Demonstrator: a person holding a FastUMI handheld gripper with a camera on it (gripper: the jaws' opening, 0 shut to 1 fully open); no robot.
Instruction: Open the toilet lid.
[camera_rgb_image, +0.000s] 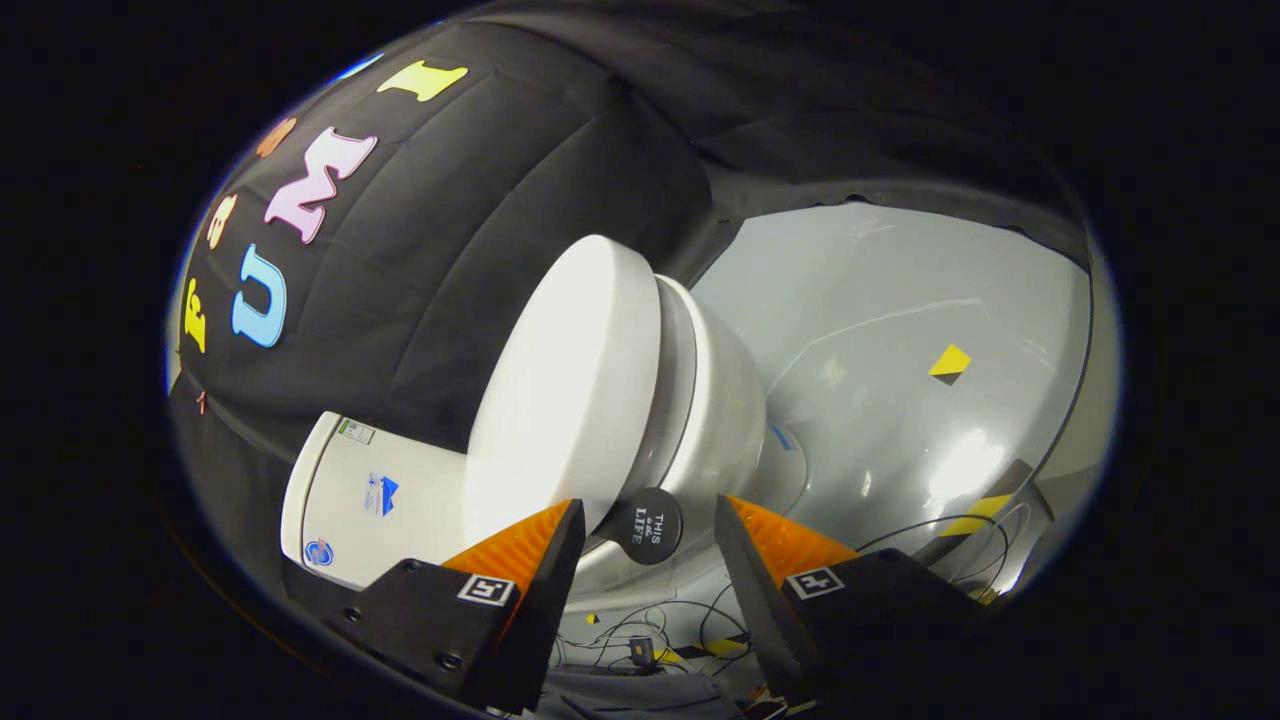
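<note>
Listing hazards first, then setting, largest to smallest.

Toilet (720, 400): white, view rolled sideways; tank (370, 500) at 9 o'clock of the bowl.

Toilet lid (570, 390): closed on the seat, broad face toward 9 o'clock, front edge just ahead of the fingers.

Lid knob (648, 524): small dark round tab on the lid's front edge, in the gap between the fingers, seemingly just beyond the tips.

Gripper (648, 518): fingers spread wide, holding nothing, one to each side of the knob.

Risks, as judgement: closing short of the knob would grip air; a shallow pinch may slip off as the lid swings; letting go early would let the lid drop.

Floor (900, 330): pale grey, glossy, glare patches, yellow-black tape marks (949, 362) toward 2 o'clock.

Cables (650, 630): loose on the floor at 6 o'clock.
</note>
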